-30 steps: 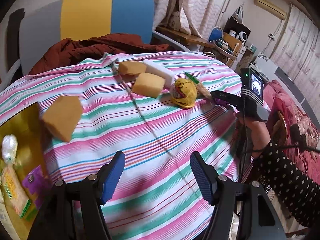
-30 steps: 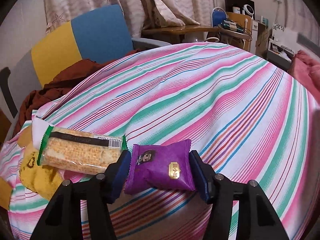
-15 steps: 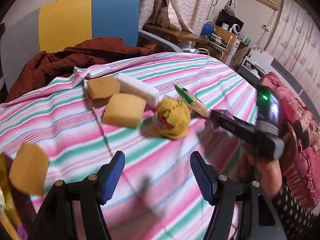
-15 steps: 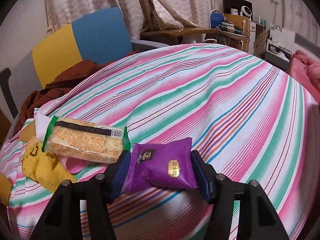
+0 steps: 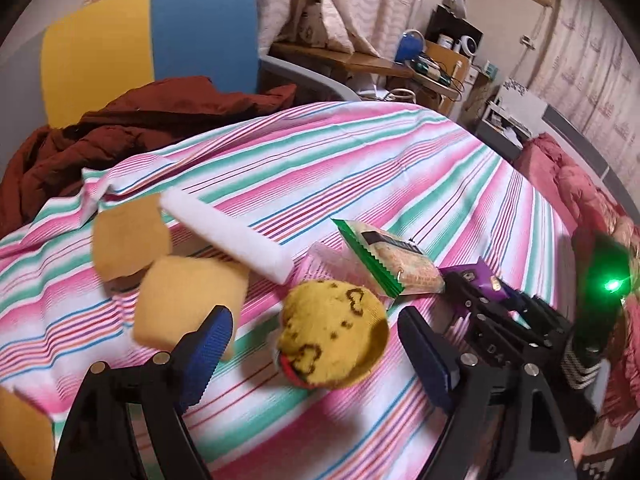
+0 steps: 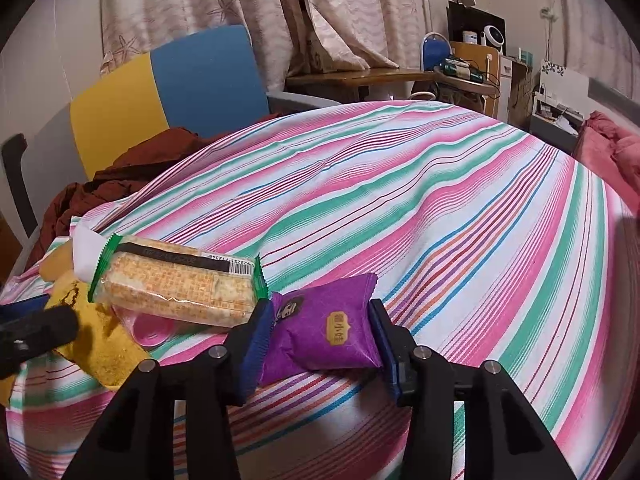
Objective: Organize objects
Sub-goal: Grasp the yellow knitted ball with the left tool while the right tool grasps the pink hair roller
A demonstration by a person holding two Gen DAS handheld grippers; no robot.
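Observation:
My right gripper [image 6: 320, 336] is shut on a purple snack packet [image 6: 324, 330], held just above the striped tablecloth; it also shows in the left wrist view [image 5: 486, 280]. My left gripper [image 5: 320, 354] is open, its jaws on either side of a yellow patterned sock ball [image 5: 332, 338], which also shows in the right wrist view [image 6: 96, 344]. A green-edged cracker packet [image 6: 180, 282] lies next to the purple packet and over a pink lid [image 6: 150, 330]. Two yellow sponges [image 5: 184, 306] [image 5: 130, 234] and a white foam block [image 5: 228, 240] lie left of the sock.
The striped cloth [image 6: 400, 200] covers a round table. A chair [image 5: 160, 32] with a dark red garment [image 5: 120, 132] stands behind it. Another sponge [image 5: 24, 432] sits at the near left edge. A red bedcover [image 5: 580, 200] and cluttered desk [image 5: 420, 68] are at the right.
My left gripper has swung right and moved forward, so the sock ball now lies between its open jaws. The right gripper has kept the purple packet and lifted it slightly.

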